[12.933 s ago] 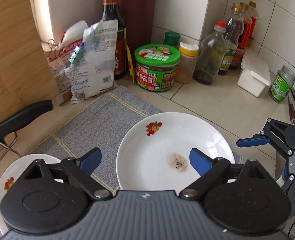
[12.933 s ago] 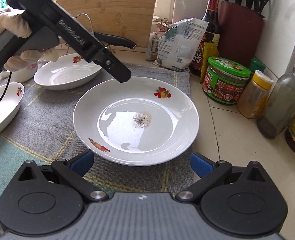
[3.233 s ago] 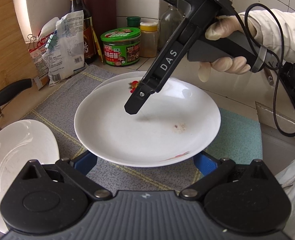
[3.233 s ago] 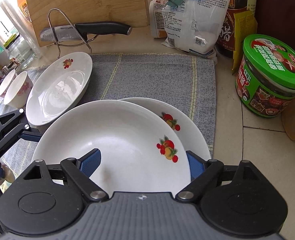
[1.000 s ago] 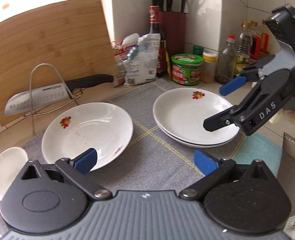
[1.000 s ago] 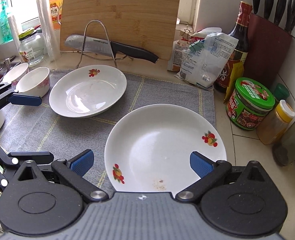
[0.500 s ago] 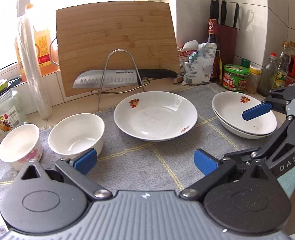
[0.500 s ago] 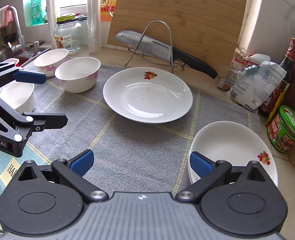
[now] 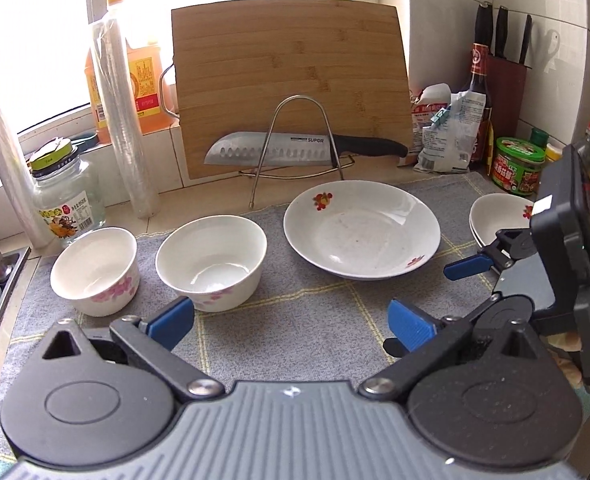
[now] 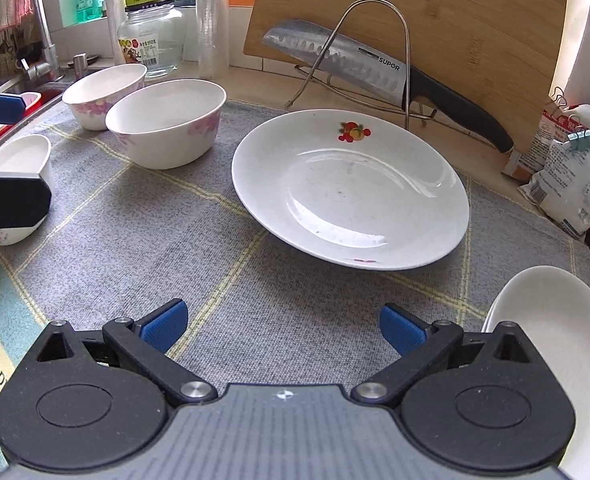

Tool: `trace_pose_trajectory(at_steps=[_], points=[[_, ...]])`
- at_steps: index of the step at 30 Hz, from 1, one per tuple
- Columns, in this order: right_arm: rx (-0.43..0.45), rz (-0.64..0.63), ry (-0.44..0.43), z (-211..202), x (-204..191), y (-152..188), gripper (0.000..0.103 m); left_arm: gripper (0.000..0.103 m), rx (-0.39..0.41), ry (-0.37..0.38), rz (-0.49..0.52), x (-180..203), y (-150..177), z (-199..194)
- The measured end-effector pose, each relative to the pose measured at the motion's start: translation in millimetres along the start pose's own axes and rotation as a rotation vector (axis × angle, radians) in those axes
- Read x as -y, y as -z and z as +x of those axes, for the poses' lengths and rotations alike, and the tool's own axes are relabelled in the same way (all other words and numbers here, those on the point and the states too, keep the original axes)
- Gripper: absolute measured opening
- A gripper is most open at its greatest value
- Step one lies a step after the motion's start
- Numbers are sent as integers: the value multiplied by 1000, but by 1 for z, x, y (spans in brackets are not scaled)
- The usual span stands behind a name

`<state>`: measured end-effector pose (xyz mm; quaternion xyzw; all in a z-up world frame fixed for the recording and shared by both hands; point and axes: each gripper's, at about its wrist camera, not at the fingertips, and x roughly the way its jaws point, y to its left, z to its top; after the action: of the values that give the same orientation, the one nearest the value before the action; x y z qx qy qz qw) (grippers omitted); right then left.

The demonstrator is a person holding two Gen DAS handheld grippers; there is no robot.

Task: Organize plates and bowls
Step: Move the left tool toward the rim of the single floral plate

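Left gripper (image 9: 291, 322) and right gripper (image 10: 281, 326) being held released, nothing being grasped; plate (image 10: 349, 188) being faced mid-mat (image 10: 135, 240), bowls (image 9: 211, 262) lying far left.

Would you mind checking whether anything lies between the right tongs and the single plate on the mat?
Nothing visible does: only bare grey mat separates the open right tongs from the plate.

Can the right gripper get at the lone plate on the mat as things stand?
Probably yes. The right gripper is open and faces the plate across bare mat; nothing lies between them.
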<state>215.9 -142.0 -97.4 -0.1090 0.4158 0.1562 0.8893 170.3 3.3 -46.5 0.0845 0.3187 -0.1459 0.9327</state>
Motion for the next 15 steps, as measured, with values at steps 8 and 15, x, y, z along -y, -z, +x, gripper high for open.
trace_pose_trajectory(at_steps=[8,15], points=[[-10,82,11,17,1,0,103,102,-23,115,92,-18,-17,17],[-11,156,75,23,-3,-7,103,102,-17,265,186,-41,-37,33]])
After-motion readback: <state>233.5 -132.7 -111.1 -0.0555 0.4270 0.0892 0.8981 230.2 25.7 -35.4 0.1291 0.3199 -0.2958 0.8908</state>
